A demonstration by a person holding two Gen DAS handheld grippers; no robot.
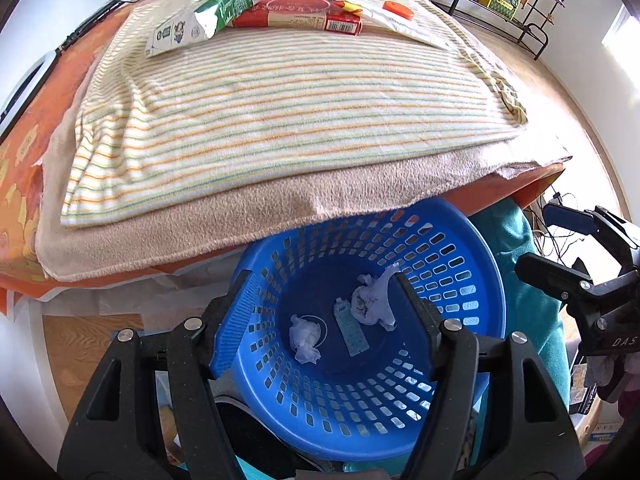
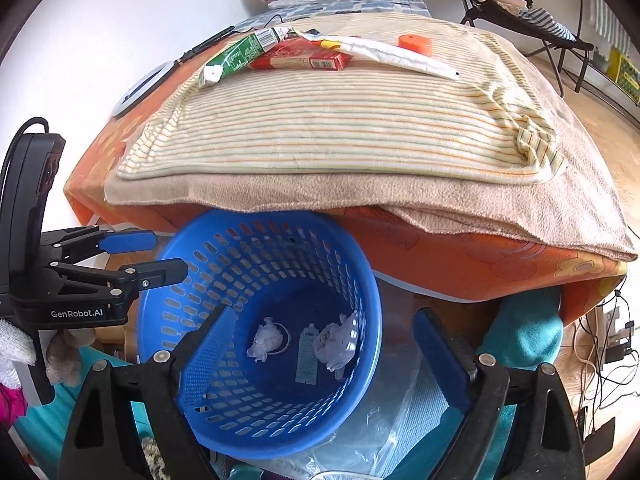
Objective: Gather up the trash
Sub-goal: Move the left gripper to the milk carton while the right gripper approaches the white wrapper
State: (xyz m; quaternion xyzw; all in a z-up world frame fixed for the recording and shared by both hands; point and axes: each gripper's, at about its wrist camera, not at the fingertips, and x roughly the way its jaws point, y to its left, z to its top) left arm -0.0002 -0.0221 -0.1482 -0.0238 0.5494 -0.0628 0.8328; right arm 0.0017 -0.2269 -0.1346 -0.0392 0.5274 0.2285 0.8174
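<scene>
The left gripper hangs over the blue basket with its jaws well apart and nothing between them; the paper seen in the gap lies on the basket floor below. The right gripper stands wider still, also empty, over the basket's right rim.

Inside the basket lie two crumpled tissues and a small flat wrapper between them.

What is left to collect sits on the far side of the striped towel, beyond the basket and higher up: a green-and-white carton, a red box partly under it, a white packet and a small orange piece. The carton's long axis runs from near-left to far-right, and the packet lies slantwise to the right. The carton looks likelier for the left gripper, the packet and orange piece for the right; either reach must go up and forward over the towel's near edge.
</scene>
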